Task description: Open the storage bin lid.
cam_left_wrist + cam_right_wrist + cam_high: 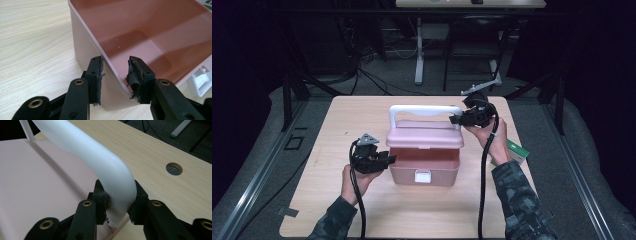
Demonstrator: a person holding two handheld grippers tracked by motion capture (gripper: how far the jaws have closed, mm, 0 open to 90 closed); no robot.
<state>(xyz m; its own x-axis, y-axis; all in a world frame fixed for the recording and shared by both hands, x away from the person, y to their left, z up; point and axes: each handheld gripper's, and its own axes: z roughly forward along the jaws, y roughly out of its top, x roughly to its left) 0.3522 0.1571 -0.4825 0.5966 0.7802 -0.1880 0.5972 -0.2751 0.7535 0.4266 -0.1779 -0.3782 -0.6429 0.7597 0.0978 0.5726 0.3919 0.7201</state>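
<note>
1. Pink box [424, 167] sits mid-table [362, 215], lid [424, 136] raised.
2. Left gripper [115, 75] straddles the box's corner wall, jaws apart.
3. Right gripper [117, 202] pinches the white handle [100, 157].

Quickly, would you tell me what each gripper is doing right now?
Left gripper: jaws straddle the pink box wall, grip uncertain.
Right gripper: closed on the white handle.

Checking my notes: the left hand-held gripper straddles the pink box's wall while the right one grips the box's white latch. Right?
Not the latch. The right hand-held gripper grips the white handle, as the right gripper view shows. The left hand-held gripper does straddle the pink box wall.
</note>
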